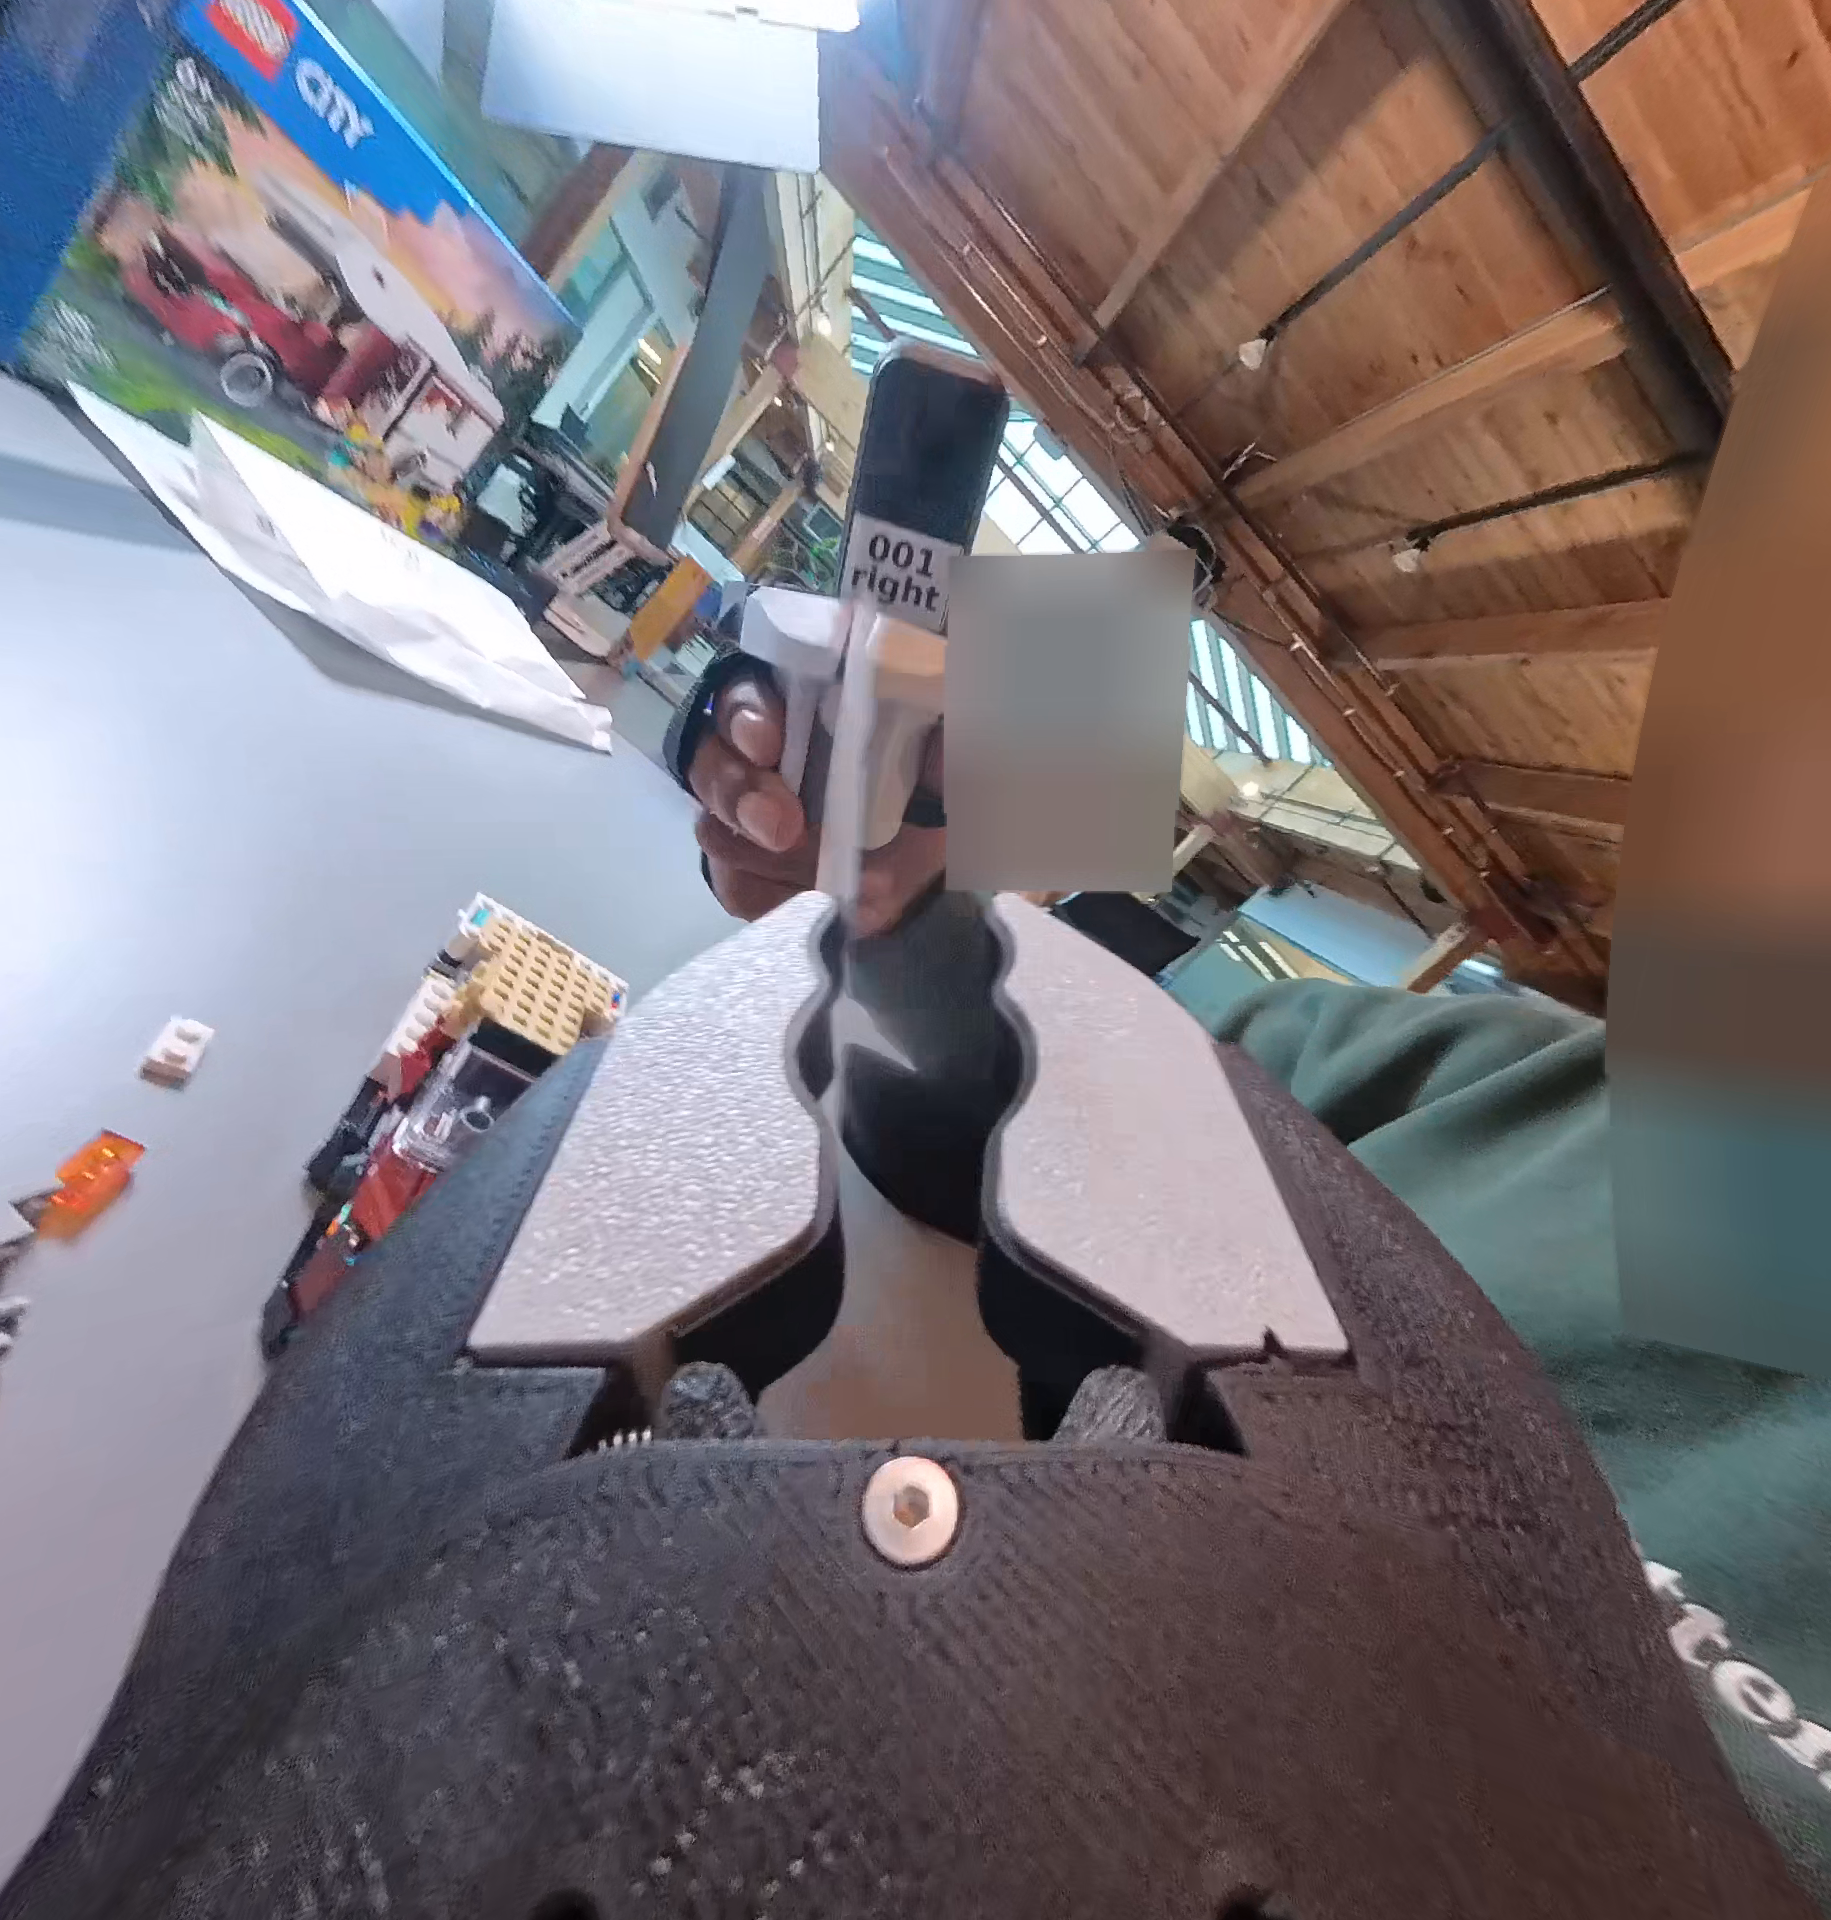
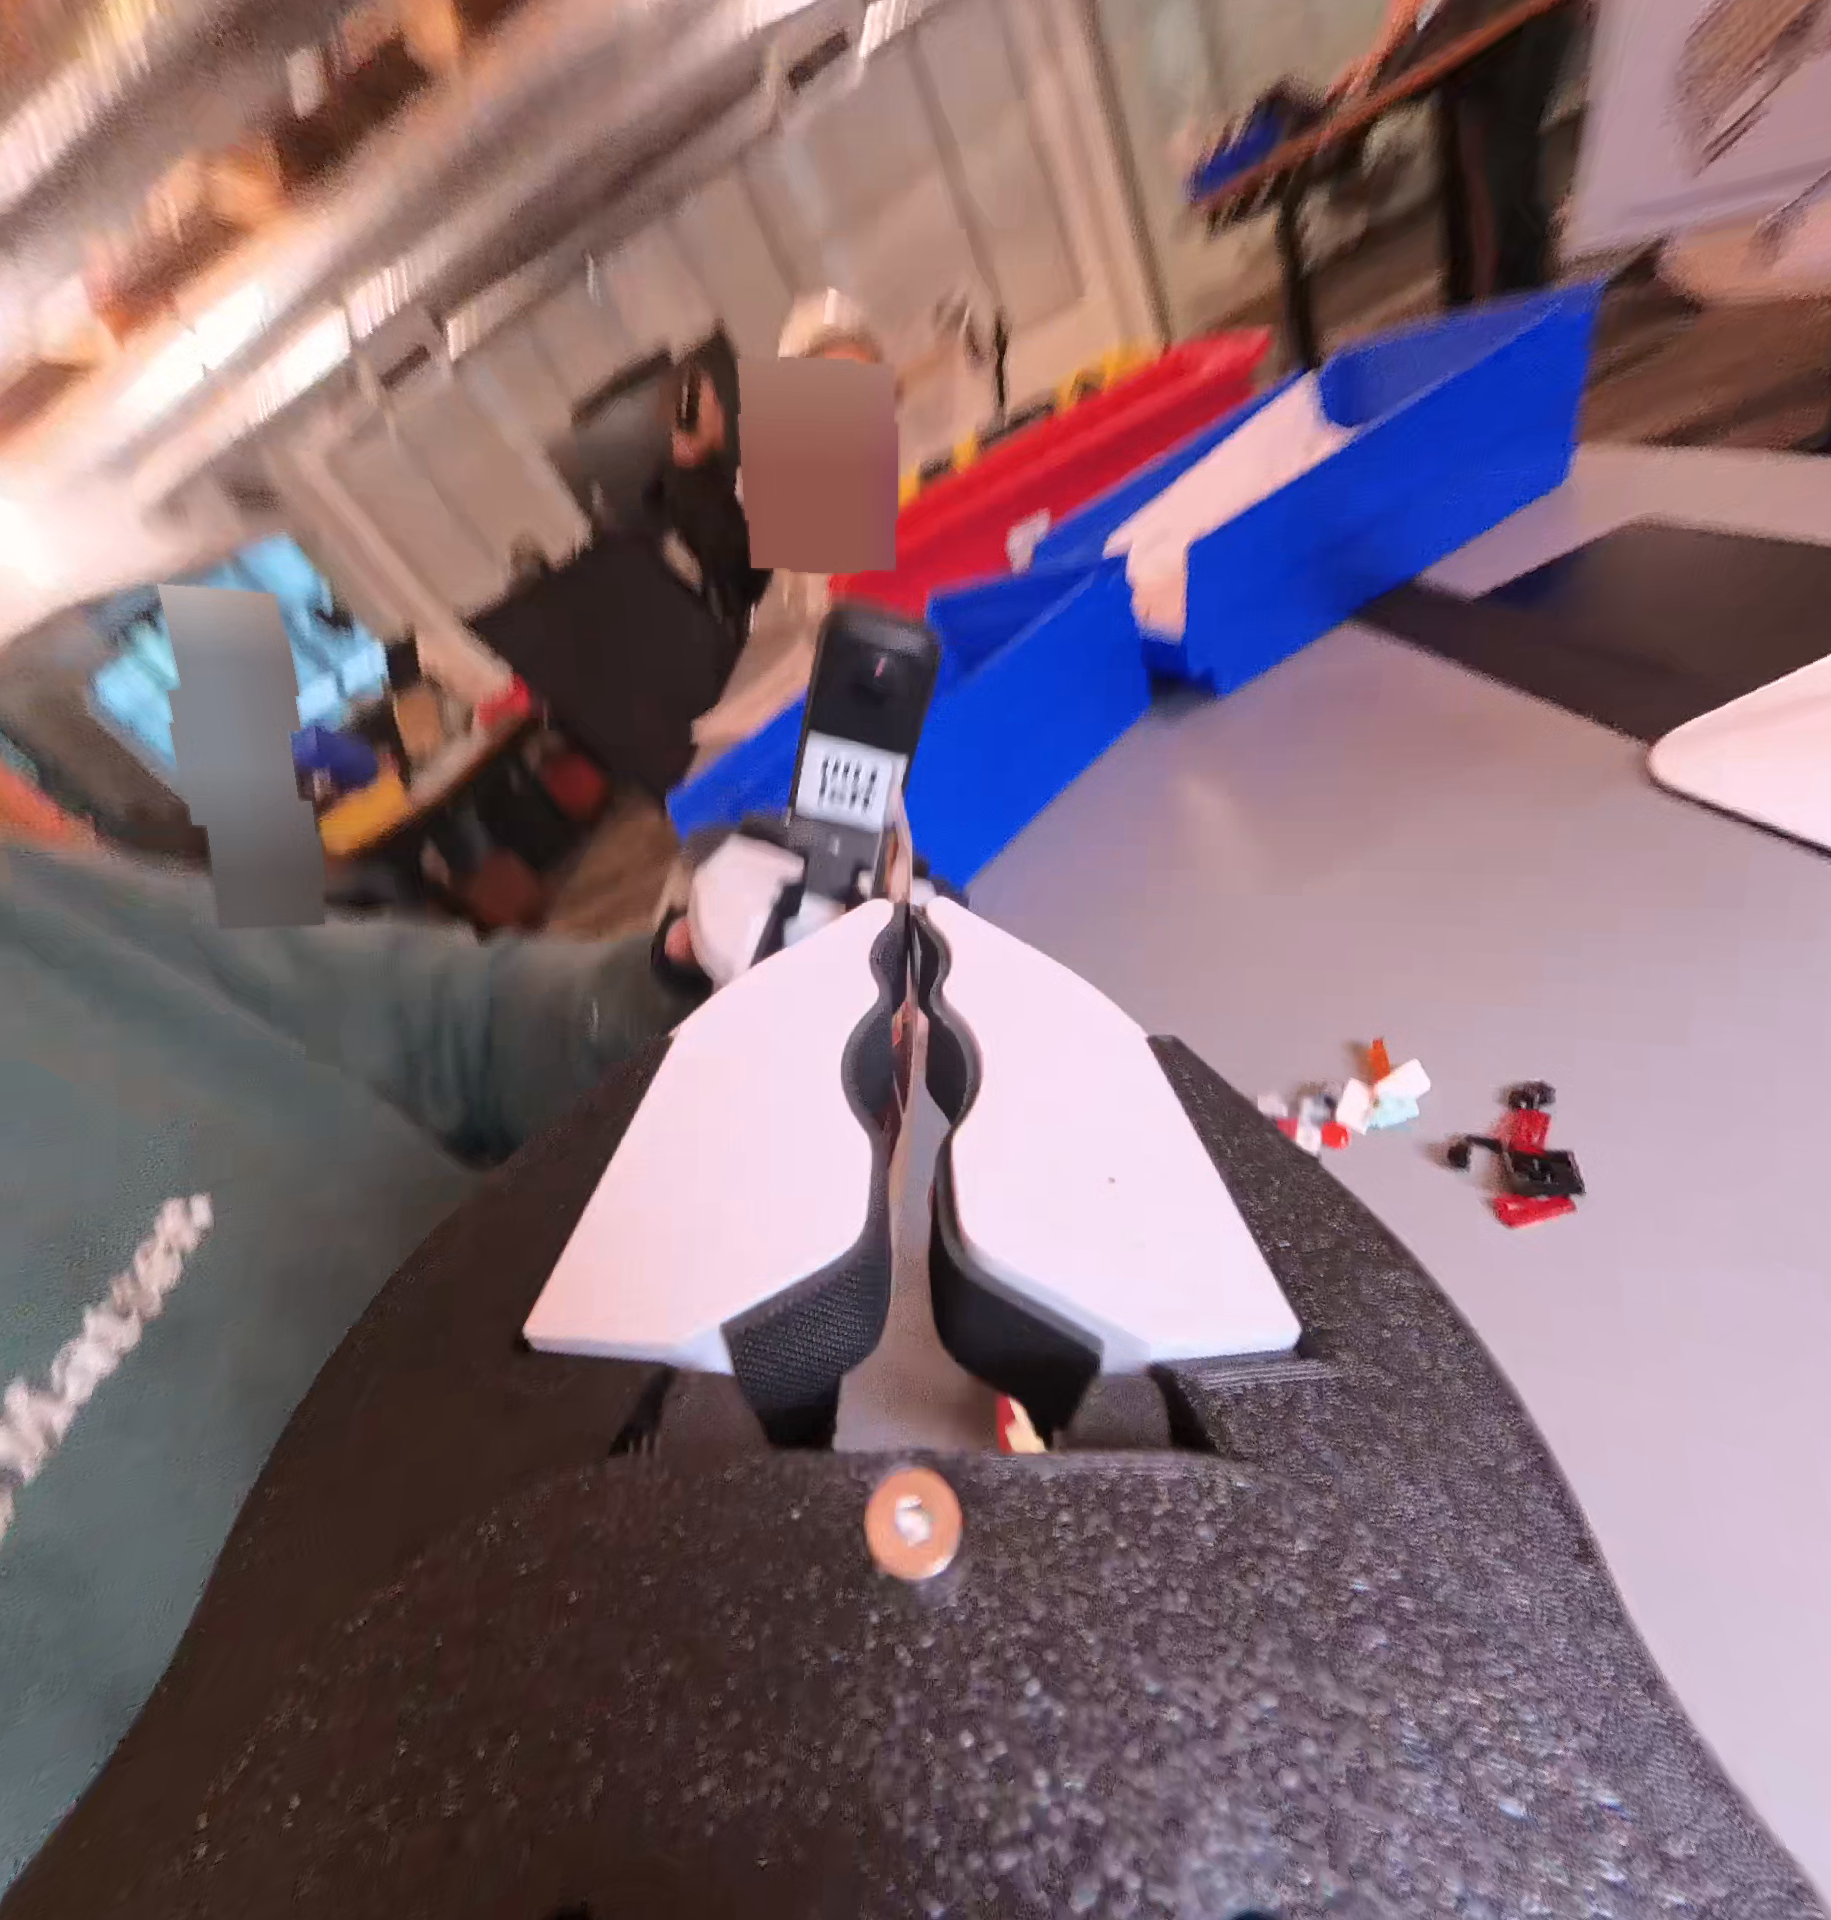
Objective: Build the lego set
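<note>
A sloping wooden plank ceiling with dark beams is running overhead, and daylight is coming through skylight panes beneath it. A pale grey desk is stretching toward blue bins and red bins; pale wall panels are blurring behind.

Grey table carries orange pieces at left frame edge and a tan-studded, red-and-black model; blue bins upper right; green sleeve lower left.
</note>
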`<state>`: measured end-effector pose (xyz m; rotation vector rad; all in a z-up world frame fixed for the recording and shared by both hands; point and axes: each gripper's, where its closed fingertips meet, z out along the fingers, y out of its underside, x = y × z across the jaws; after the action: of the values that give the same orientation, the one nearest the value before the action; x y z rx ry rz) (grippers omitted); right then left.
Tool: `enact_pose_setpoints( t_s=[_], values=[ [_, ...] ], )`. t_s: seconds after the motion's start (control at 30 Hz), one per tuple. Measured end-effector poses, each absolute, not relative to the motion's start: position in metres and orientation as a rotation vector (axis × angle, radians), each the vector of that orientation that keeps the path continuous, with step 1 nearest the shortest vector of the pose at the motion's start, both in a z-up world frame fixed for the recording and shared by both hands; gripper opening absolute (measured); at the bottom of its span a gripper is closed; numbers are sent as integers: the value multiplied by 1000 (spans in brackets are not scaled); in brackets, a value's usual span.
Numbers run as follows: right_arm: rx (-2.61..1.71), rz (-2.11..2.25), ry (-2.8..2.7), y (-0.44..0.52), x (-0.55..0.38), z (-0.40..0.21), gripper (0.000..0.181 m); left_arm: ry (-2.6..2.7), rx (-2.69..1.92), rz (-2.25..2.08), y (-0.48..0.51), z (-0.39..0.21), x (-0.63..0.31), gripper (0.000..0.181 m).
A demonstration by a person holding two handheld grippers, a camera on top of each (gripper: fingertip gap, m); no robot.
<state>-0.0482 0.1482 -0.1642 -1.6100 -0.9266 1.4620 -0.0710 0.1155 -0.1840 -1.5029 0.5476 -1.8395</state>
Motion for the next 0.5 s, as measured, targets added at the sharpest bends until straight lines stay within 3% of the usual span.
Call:
enact_pose_setpoints(
  t_s=[0.13,0.27,0.5],
  values=[
    [-1541,1596,-567,160,-36,-142,0,602,-1449,-1676,115,-178,-70,26],
    [-1519,1698,-362,155,-33,-147,0,581,-1410,-1639,116,-171,-75,0],
    [-1513,1726,-352,141,-31,-152,0,518,-1391,-1641,125,-164,-88,0]
  ],
)
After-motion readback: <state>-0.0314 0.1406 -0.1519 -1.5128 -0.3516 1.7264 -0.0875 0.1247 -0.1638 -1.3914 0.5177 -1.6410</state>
